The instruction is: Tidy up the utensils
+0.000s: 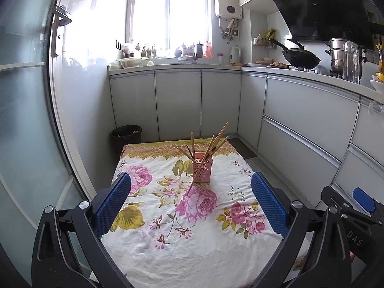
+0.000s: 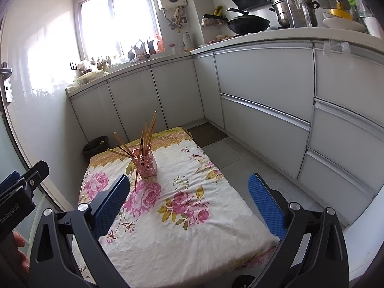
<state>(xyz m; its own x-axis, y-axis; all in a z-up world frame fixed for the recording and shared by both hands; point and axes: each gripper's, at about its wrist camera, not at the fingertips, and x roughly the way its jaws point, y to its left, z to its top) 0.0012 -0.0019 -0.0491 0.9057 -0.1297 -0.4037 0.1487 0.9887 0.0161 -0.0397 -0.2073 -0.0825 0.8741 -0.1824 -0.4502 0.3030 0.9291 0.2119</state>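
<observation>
A pink perforated utensil holder (image 1: 202,170) stands upright on a floral cloth (image 1: 192,228) at the far middle of a low table. Several wooden chopsticks (image 1: 217,141) stick out of its top at different angles. One chopstick (image 1: 194,182) leans outside against its front, tip on the cloth. My left gripper (image 1: 190,201) is open and empty, well short of the holder. In the right wrist view the holder (image 2: 145,164) and chopsticks (image 2: 147,134) sit ahead to the left. My right gripper (image 2: 188,201) is open and empty. The leaning chopstick (image 2: 136,177) shows there too.
A dark bin (image 1: 126,134) stands on the floor beyond the table's far left corner. Grey kitchen cabinets (image 1: 300,129) run along the back and right. A glass door (image 1: 26,124) is on the left. The right gripper's body (image 1: 355,213) shows at the left view's right edge.
</observation>
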